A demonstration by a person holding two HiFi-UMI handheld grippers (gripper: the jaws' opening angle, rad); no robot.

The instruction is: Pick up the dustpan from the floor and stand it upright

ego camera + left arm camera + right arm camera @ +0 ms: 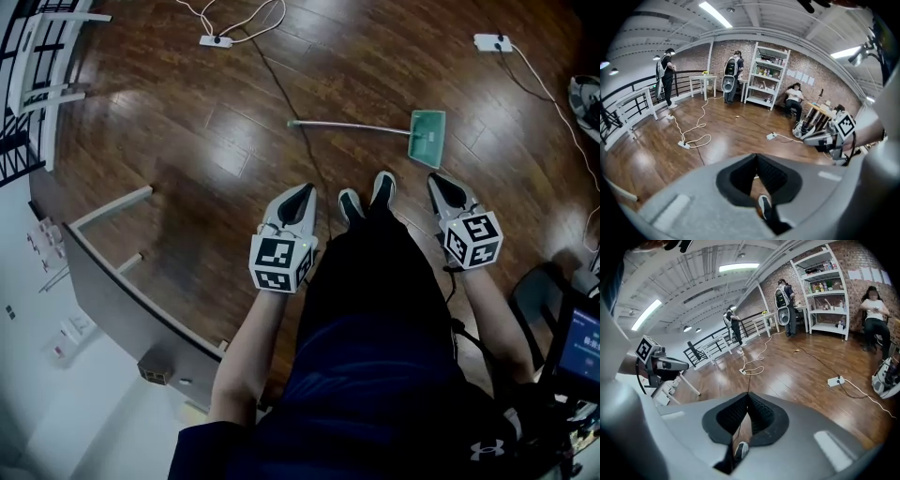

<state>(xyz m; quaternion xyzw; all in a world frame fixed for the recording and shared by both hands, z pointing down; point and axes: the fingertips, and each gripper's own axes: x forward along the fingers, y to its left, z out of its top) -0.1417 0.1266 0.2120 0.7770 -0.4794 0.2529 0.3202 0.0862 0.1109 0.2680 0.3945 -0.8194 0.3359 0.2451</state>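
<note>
1. Here, in the head view, the dustpan [427, 133] lies flat on the wooden floor [187, 169], just ahead of the person's shoes [367, 195]. Its green pan is at the right, and its long pale handle [352, 126] runs off to the left. The left gripper [302, 195] and right gripper [442, 187] hang either side of the shoes, both well short of the dustpan and touching nothing. The right one is the nearer to the pan.

2. In the left gripper view, the left gripper [756, 161] has its jaws pressed together with nothing between them. Only a shoe [764, 206] and floor show through the gap below. The right gripper [834, 136] is in sight at the right. The dustpan cannot be made out for certain.

3. In the right gripper view, the right gripper [748, 397] is likewise closed and empty, with a shoe [740, 449] below its pads. The left gripper [656, 359] shows at the left. No dustpan is visible.

4. As a judgement, the dustpan looks light, with a stiff, thin, smooth handle that could twist or slide in the pads. A hold on the handle close to the pan should control the swing best, with the other gripper steadying the far end. Stood up, it would likely tip easily. Both pairs of jaws must part first.
</note>
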